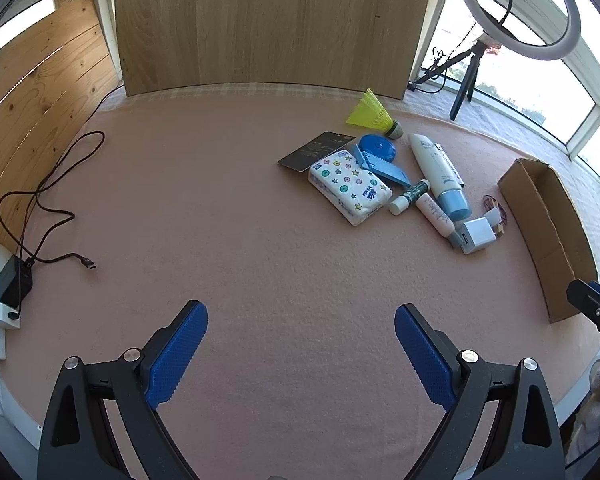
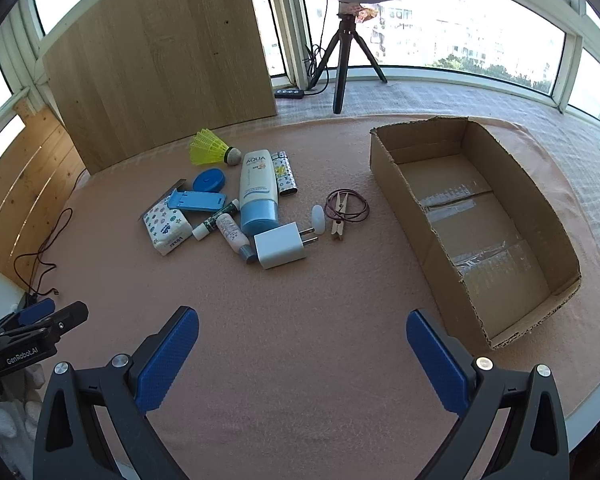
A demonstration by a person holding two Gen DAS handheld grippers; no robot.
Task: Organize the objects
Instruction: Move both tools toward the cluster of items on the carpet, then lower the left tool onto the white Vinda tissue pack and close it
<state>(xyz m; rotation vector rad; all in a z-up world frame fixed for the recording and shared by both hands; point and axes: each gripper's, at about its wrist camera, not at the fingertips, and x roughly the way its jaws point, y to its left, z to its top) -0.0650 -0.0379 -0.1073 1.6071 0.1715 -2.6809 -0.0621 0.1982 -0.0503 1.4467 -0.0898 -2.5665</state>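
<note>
Both hand-held grippers, left (image 1: pixel 301 350) and right (image 2: pixel 302 354), hover wide open and empty above the pink cloth (image 2: pixel 320 300).

Two black plastic grippers, left gripper (image 1: pixel 301 344) and right gripper (image 2: pixel 302 348). Blue bumpy pads (image 2: pixel 168 364) on the inside of each finger. Round shiny silver screws (image 2: pixel 120 360) on the black arms. White "GenRobot.AI" lettering (image 2: pixel 22 358) on the left one's side.

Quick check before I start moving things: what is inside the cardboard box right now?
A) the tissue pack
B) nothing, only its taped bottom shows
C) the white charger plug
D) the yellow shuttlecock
B: the right wrist view looks into the cardboard box and shows only its bare taped floor, while the pile still lies on the cloth outside it.
</note>
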